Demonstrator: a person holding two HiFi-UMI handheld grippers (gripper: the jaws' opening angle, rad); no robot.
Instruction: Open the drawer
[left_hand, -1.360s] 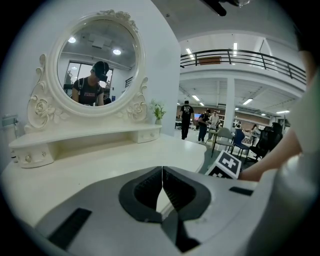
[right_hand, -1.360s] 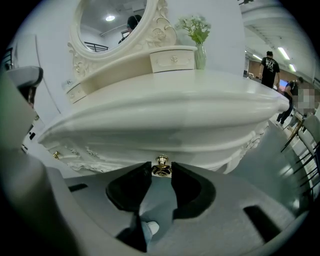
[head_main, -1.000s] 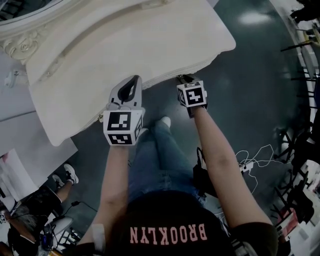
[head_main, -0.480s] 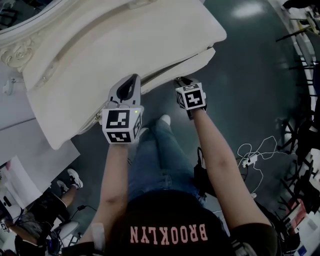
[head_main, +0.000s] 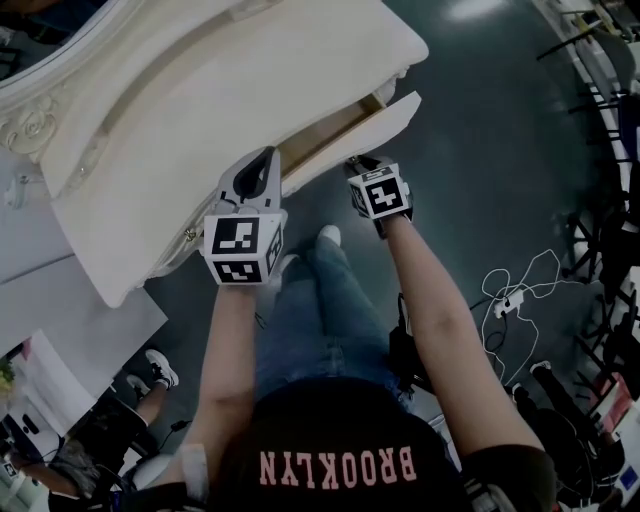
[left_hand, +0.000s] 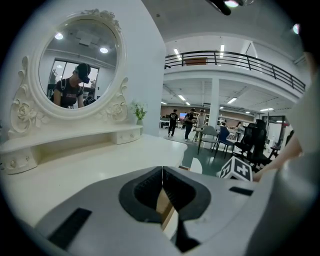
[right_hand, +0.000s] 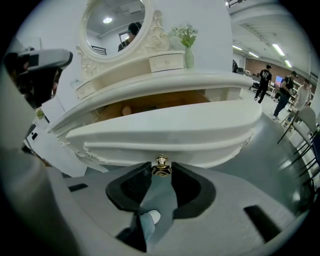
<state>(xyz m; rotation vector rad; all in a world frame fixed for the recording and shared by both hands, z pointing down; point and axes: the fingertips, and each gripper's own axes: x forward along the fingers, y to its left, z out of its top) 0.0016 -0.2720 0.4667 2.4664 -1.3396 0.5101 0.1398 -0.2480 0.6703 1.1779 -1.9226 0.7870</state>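
Note:
A cream dressing table stands in front of me, its drawer partly out and showing a brown wooden inside. My right gripper is at the drawer front. In the right gripper view the two pads of my right gripper are shut on the small gold knob below the curved drawer front. My left gripper hovers over the table's front edge to the left of the drawer. In the left gripper view the left gripper has its fingertips together with nothing between them.
An oval mirror and a shelf with small drawers rise at the table's back, beside a vase of flowers. My legs and a shoe are under the drawer. Cables lie on the dark floor at the right. People stand far off.
The drawer has slid out of the table towards me with the right gripper on its knob, and its wooden inside now shows. The left gripper drifted a little along the table edge.

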